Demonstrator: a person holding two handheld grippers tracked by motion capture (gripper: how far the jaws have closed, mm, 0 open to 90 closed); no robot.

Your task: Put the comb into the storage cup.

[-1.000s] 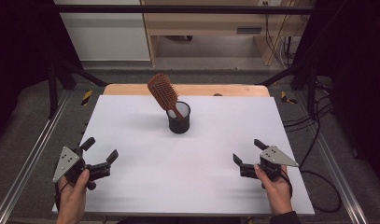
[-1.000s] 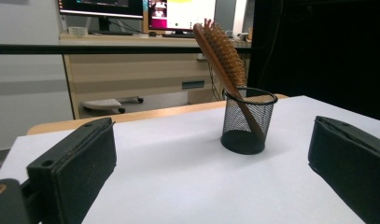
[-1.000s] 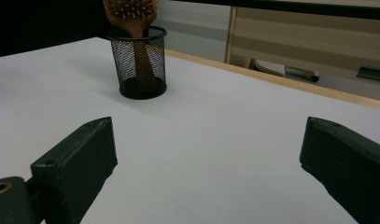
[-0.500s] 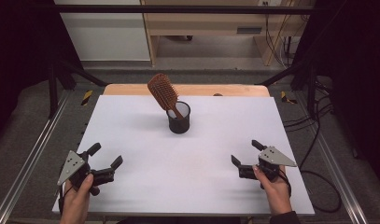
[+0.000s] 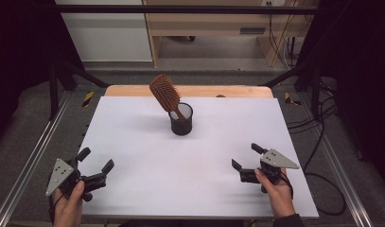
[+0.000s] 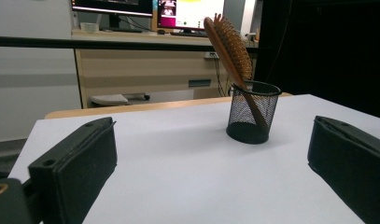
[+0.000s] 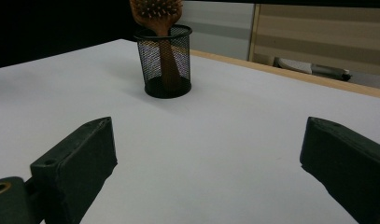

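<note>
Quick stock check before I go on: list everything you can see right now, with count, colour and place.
Brush: 1, brown wood, handle down in the cup, head leaning to the far left.
Cup: 1, black mesh, upright at the far middle of the table.
Table: 1, white top with a wooden far edge.
Desk: 1, light wood, beyond the table.
Monitors: 2, lit, on the desk in the left gripper view.
Left gripper: 1, black, jaws open, near left corner, in a hand.
Right gripper: 1, black, jaws open, near right, in a hand.
</note>
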